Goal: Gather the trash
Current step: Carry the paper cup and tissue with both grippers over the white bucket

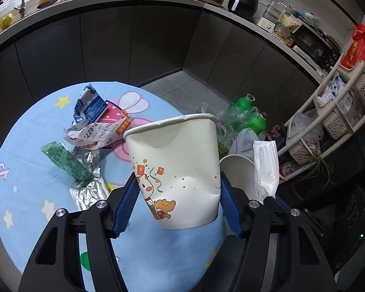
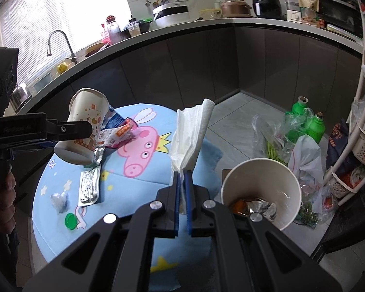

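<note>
My left gripper (image 1: 178, 204) clamped on printed paper cup (image 1: 177, 170), cup dented at pads, lifted above tabletop (image 1: 24, 150). My right gripper (image 2: 181, 202) pinched together on folded white tissue (image 2: 192, 131), tissue standing up from pads. Big open paper cup (image 2: 262, 189) off tabletop's right edge, crumpled scraps inside. Wrappers (image 1: 95, 131), green packet (image 1: 65, 160), foil strip (image 2: 90, 187) near tabletop's far and left edges; green cap (image 2: 70, 220), clear plastic scrap (image 2: 59, 200) at left edge.
</note>
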Demonstrator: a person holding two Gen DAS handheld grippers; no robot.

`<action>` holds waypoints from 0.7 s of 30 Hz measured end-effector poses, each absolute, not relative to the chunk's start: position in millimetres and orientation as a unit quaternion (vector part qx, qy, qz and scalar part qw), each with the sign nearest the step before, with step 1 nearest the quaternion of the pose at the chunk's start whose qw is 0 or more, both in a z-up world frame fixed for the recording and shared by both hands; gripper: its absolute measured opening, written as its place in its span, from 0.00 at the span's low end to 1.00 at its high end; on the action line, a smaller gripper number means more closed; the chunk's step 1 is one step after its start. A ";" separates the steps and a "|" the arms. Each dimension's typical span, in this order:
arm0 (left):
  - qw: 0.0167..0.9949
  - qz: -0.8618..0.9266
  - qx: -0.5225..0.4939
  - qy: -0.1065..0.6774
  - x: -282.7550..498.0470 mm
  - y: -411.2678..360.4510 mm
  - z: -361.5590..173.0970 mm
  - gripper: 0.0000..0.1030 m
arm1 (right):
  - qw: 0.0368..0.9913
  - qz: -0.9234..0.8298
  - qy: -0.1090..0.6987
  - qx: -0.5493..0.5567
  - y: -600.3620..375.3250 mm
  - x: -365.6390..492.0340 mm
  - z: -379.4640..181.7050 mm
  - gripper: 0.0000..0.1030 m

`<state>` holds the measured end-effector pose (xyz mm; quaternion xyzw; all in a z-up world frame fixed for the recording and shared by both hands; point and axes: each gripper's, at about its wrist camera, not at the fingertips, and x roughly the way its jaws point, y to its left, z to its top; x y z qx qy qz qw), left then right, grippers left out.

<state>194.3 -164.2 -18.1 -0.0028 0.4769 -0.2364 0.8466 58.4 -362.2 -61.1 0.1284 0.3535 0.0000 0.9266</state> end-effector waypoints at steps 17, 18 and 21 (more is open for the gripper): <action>0.819 -0.291 0.054 0.492 188.5 -262.7 -37.9 0.59 | 0.917 -0.060 0.351 0.181 -437.5 38.2 -85.2 0.06; 0.817 -0.293 0.058 0.493 188.7 -268.6 -40.6 0.59 | 0.915 -0.063 0.352 0.185 -441.5 37.8 -87.8 0.06; 0.811 -0.298 0.067 0.499 189.6 -282.8 -48.0 0.59 | 0.911 -0.070 0.356 0.195 -452.0 36.7 -96.3 0.06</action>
